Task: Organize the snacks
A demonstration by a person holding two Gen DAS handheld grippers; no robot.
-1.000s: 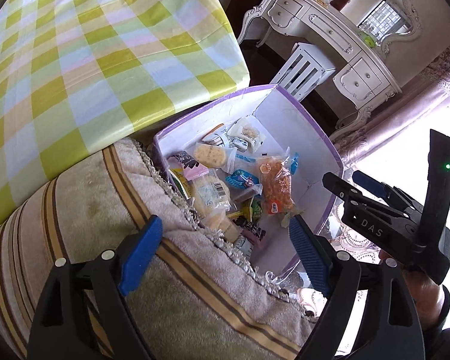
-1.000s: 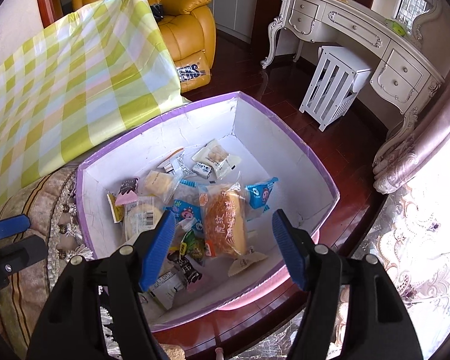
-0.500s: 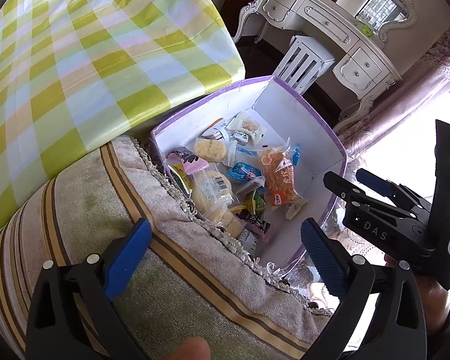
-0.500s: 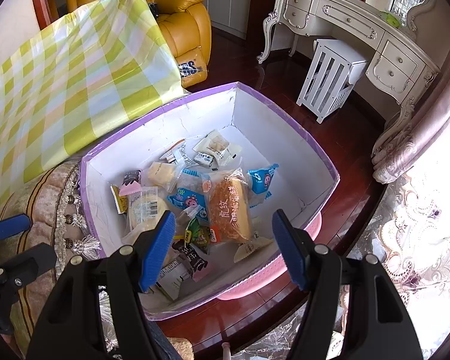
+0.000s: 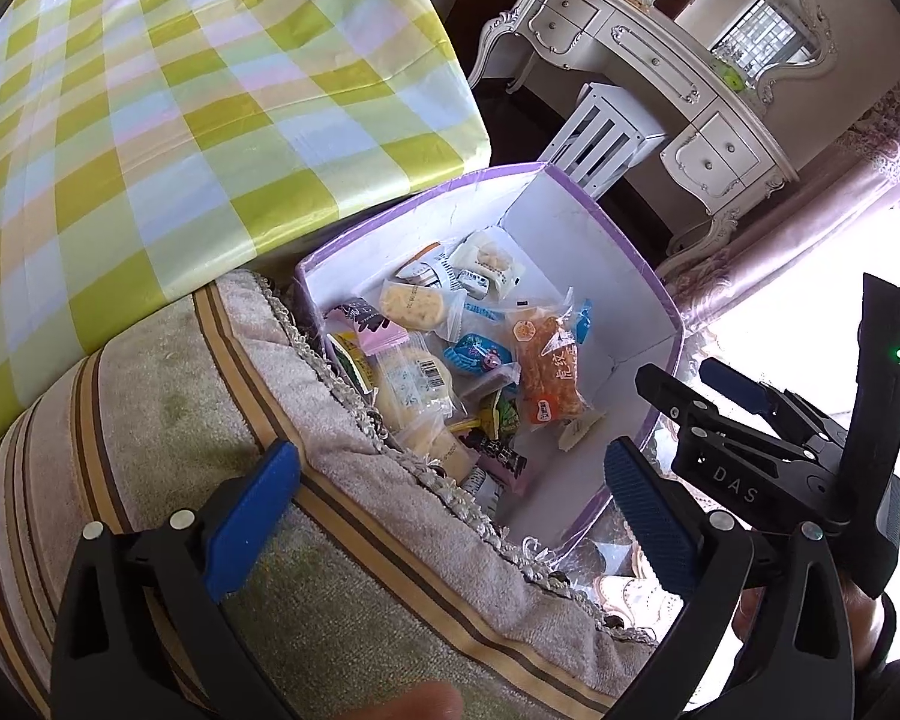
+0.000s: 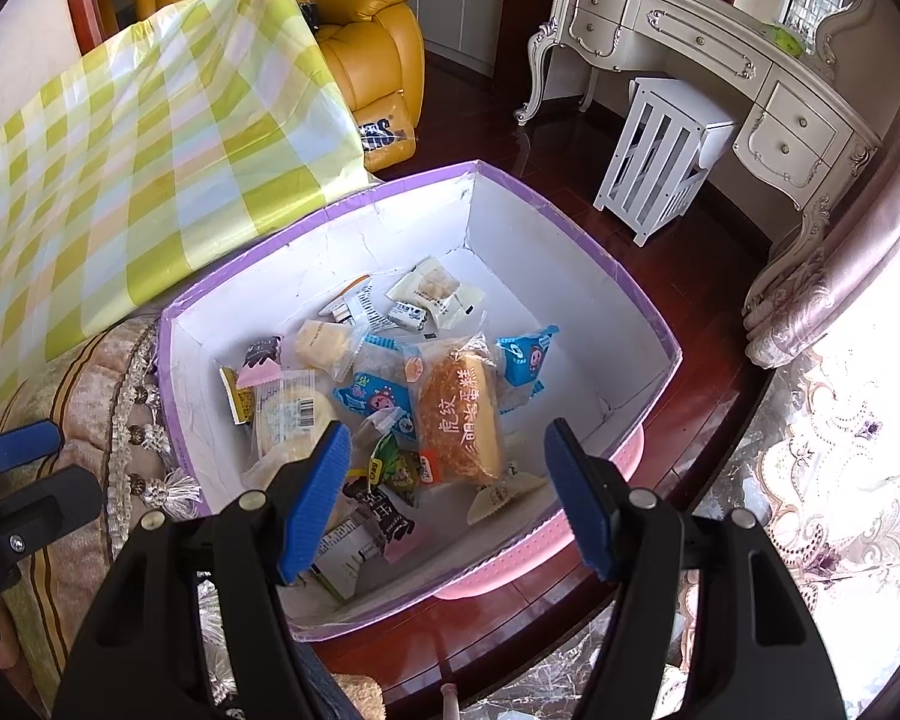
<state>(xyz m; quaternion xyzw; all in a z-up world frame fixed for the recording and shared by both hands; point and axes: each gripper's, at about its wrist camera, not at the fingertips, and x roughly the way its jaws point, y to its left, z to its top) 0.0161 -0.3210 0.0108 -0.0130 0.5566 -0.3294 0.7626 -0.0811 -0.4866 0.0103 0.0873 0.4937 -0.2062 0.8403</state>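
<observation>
both hand-held grippers (image 5: 450,501) (image 6: 447,495) tilted downward, agape

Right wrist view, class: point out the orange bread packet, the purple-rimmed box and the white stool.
orange bread packet (image 6: 457,414), right wrist view, middle of loaf.
purple-rimmed box (image 6: 576,213), right wrist view, far rim.
white stool (image 6: 654,174), right wrist view, slatted side.

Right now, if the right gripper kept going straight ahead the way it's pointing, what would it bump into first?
Probably the snack pile in the purple-rimmed box. The right gripper, open and empty, points down toward the long orange bread packet and the small green packet. Which it meets first is unclear; depth is hard to judge.
</observation>
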